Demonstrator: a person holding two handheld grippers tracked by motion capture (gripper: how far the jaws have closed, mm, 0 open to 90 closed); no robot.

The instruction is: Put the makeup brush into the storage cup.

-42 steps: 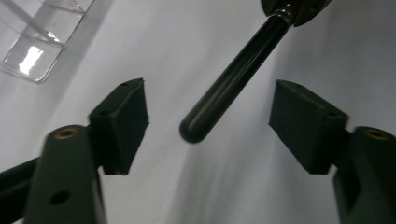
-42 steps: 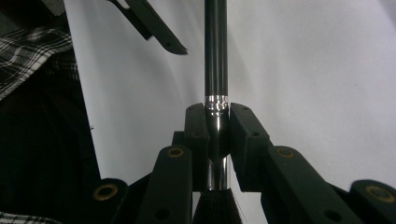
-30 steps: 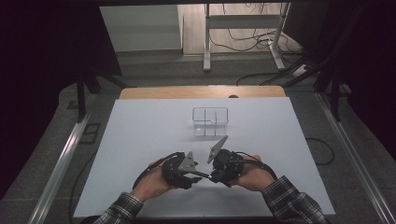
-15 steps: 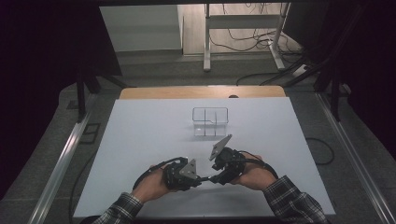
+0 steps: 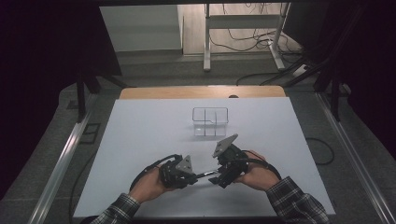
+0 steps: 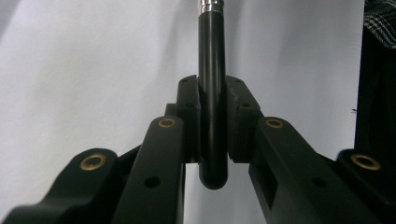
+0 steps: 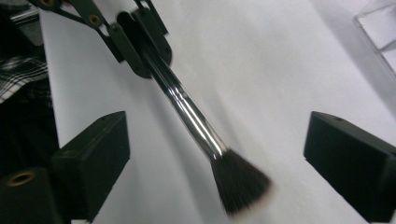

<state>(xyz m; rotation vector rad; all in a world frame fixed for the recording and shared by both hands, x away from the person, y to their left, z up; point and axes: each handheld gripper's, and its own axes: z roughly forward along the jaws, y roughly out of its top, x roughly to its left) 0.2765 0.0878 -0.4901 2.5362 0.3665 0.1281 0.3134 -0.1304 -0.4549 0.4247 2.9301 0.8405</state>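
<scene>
Right claw [image 7: 215,163] just opened off one brush [image 7: 196,121], left claw [image 6: 212,121] clamping it

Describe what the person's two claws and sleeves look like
Both claws are black: the left claw and right claw each carry a grey three-cornered plate on top and trail a black cable. In the left gripper view the jaw links show brass-coloured rivets and small screw holes. The right claw's pads are blocky and matte. The sleeves are dark plaid.

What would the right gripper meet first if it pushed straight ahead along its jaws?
Probably the brush, whose bristles lie between the right gripper and its open jaws; farther along, the left gripper clamping the handle.
</scene>
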